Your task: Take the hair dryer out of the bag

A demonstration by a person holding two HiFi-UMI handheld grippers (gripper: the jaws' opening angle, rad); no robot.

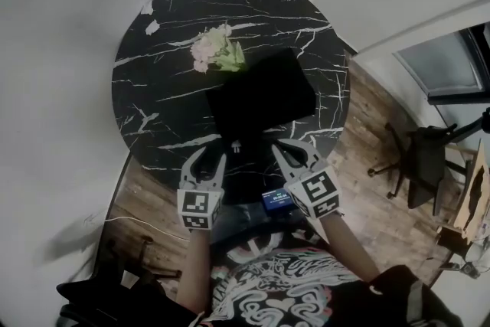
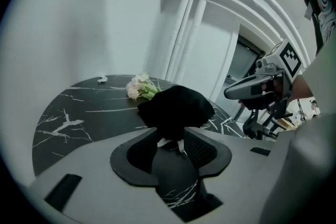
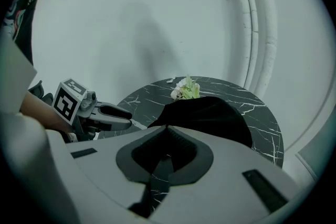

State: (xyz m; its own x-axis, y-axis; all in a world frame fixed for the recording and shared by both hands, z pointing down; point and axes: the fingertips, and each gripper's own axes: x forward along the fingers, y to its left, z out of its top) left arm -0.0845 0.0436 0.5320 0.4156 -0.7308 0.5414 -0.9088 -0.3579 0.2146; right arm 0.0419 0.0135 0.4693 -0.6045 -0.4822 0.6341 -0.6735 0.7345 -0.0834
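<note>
A black bag (image 1: 264,96) lies closed on the round black marble table (image 1: 161,88), toward its near right side. No hair dryer shows in any view. A small white tag (image 1: 236,145) hangs at the bag's near edge. My left gripper (image 1: 212,155) hovers at the table's near rim, just left of that tag, its jaws open with nothing pressed between them. In the left gripper view the bag (image 2: 176,107) sits right beyond the left gripper (image 2: 170,138). My right gripper (image 1: 287,147) is shut and empty at the bag's near right corner. The right gripper view shows the bag (image 3: 210,113) past the right gripper (image 3: 167,132).
A small bunch of pale pink flowers (image 1: 217,50) lies on the table behind the bag. A white scrap (image 1: 151,27) sits near the far left rim. A black chair (image 1: 421,161) stands on the wooden floor at right. A lit blue screen (image 1: 276,199) shows below the grippers.
</note>
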